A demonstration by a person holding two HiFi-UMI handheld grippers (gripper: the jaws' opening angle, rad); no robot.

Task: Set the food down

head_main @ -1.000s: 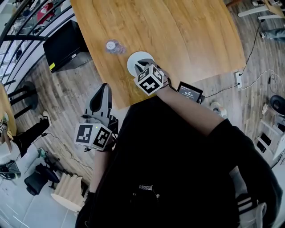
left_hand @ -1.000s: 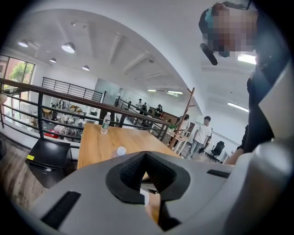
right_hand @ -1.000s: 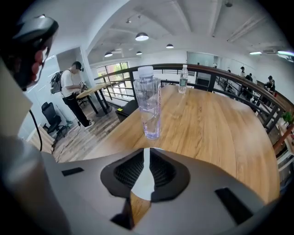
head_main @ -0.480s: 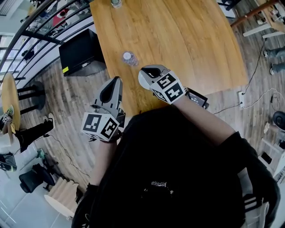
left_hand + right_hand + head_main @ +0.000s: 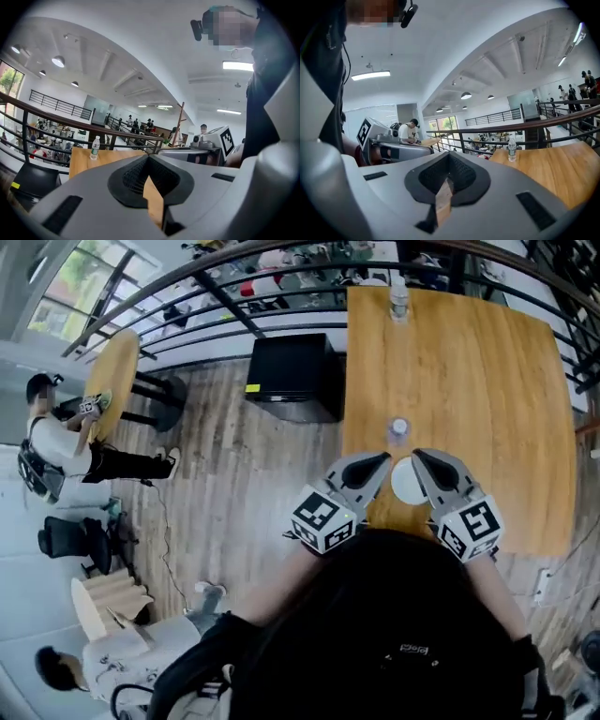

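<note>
Two hand-held grippers hover at the near edge of a wooden table [image 5: 487,381]; the left gripper [image 5: 382,461], at 9 o'clock of a white plate [image 5: 408,486], is clenched on nothing; the right gripper [image 5: 419,457], at 3 o'clock, likewise clenched and empty; the plate rests on the table, any food on it indiscernible; a water bottle [image 5: 398,430] stands near at its 12 o'clock.

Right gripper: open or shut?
Shut: the right gripper has its jaw tips touching in its own view, nothing between them.
</note>
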